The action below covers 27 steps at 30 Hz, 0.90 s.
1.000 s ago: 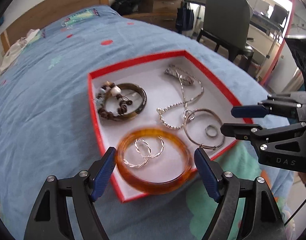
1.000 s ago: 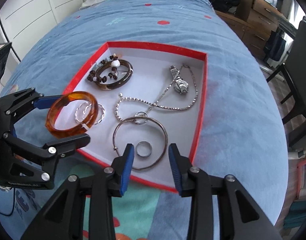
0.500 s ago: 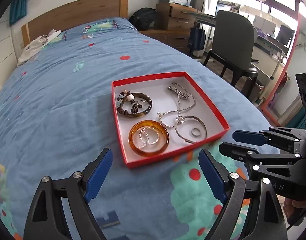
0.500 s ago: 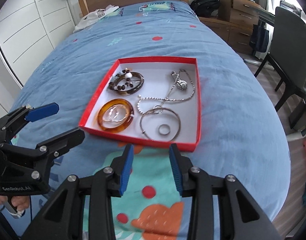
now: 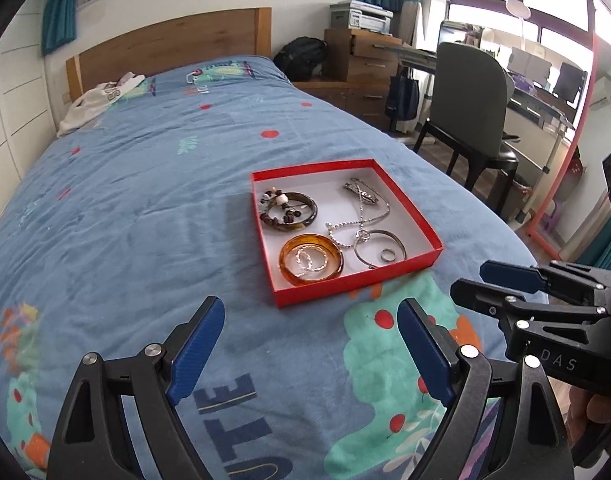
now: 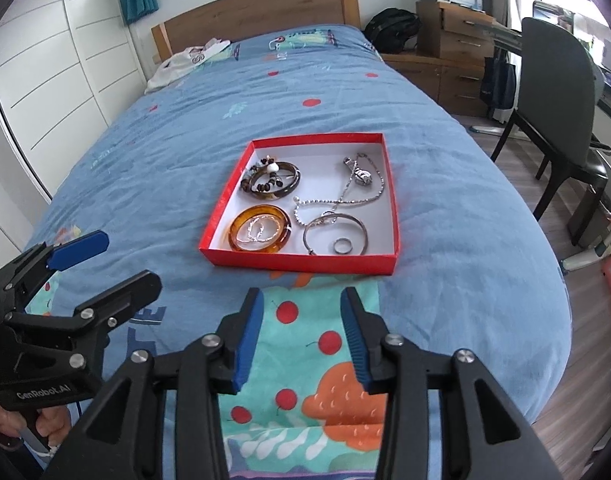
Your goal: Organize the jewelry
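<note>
One big bed w/ a blue patterned cover fills most of both views; wooden headboard at top, white cloth bunched near it, upper left. Grey chair + desk stand upper right in the left-wrist view, dark backpack by the drawers at top.

Red tray w/ white floor sits on the cover, centre of frame in both views, well apart from both tools. All jewelry lies inside it:
- amber bangle, near-left corner, w/ silver hoop earrings lying inside its ring
- dark bangle, far-left, w/ a beaded bracelet draped over it
- thin silver bangle, near-right, w/ a small ring inside it
- silver chain running from far-right toward centre, touching the thin bangle's top; pendant at its far end.

Left gripper, bottom of its own view: jaws spread wide, nothing btwn them, only bedcover below. Also seen at lower left of the right-wrist view, a hand on its handle.

Right gripper, bottom centre of its view: jaws part-way apart and opening, nothing btwn them; empty. Pads clear of the tray's near wall.
</note>
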Motion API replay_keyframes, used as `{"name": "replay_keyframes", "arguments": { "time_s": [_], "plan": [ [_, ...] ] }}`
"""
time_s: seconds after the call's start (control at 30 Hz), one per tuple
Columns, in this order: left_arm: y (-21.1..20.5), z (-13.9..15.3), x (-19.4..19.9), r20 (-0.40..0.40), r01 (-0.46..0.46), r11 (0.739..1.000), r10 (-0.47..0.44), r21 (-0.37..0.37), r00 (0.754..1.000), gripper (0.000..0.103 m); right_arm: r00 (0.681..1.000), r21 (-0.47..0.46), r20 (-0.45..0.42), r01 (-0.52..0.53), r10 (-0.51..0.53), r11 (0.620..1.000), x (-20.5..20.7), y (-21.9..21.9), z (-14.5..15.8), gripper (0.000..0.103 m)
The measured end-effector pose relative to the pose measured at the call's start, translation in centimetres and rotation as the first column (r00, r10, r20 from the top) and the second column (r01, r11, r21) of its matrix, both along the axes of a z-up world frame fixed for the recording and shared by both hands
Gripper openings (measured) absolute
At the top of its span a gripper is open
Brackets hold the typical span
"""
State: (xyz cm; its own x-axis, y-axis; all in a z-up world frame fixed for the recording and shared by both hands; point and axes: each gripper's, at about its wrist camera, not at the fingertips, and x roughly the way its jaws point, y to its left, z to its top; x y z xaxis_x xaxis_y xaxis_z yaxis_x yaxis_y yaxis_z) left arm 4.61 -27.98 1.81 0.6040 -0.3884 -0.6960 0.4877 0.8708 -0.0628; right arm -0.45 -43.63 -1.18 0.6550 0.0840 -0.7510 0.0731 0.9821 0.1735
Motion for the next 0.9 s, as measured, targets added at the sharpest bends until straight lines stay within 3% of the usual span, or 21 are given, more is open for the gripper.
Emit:
{"name": "replay_keyframes", "arguments": {
  "time_s": [0.83, 0.9],
  "plan": [
    [6.1, -0.8, -1.2, -0.028, -0.098, 0.995, 0.097, -0.032, 0.995, 0.101, 1.000, -0.016, -0.002, 0.011, -0.011, 1.000, -1.1, 3.4, -0.3, 0.041],
    [6.5, -1.0, -1.2, -0.037, -0.104, 0.994, 0.103, -0.029, 0.994, 0.101, 1.000, -0.014, -0.008, 0.013, -0.014, 1.000, -1.1, 3.6, -0.5, 0.045]
  ]
}}
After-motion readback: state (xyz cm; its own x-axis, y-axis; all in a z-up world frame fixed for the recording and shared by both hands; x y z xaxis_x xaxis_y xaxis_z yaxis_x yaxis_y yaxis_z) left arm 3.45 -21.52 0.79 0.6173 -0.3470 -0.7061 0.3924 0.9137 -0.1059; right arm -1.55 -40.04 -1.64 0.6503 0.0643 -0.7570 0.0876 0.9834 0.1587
